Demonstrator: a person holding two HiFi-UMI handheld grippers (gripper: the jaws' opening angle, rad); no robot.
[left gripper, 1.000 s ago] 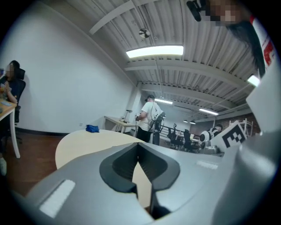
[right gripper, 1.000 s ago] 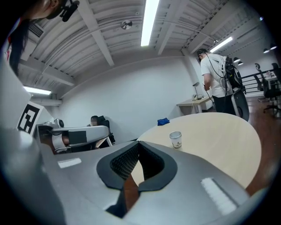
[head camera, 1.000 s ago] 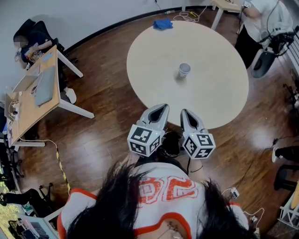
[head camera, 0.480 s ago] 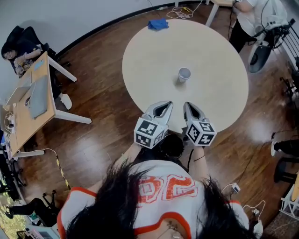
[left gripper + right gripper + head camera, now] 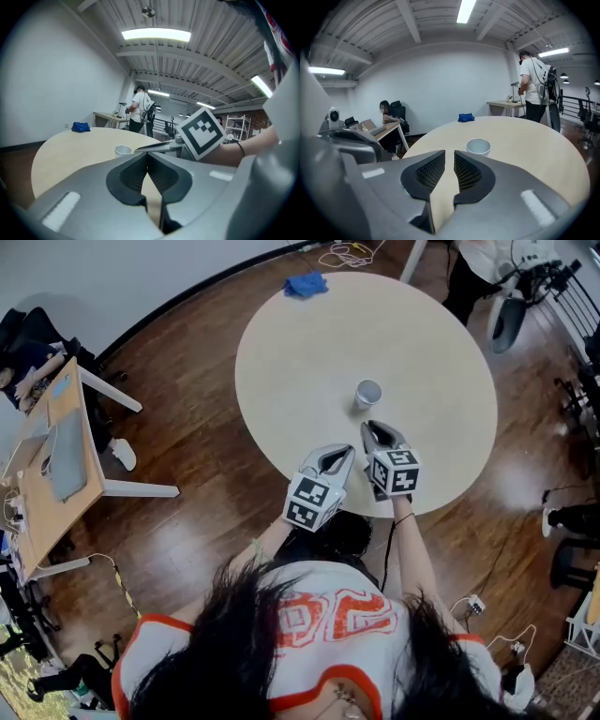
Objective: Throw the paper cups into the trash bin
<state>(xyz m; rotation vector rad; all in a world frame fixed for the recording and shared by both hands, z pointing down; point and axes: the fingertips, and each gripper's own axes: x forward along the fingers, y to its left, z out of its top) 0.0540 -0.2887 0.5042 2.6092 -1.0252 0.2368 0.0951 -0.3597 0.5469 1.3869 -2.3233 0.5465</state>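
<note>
Just below centre of the head view, the right gripper [image 5: 378, 429] shows jaws a narrow gap apart. They have just been opening, with nothing between them. It tilts down over the round worktop's [image 5: 309, 343] near edge, the white paper cup [image 5: 367, 395] upright just above it. Beside it to the left, the left gripper [image 5: 339, 454] holds its jaws together, empty.

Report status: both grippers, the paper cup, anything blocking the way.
Left gripper shut, empty. Right gripper just opening, nothing between jaws, short of paper cup. Cup upright on round table. Path clear.
</note>
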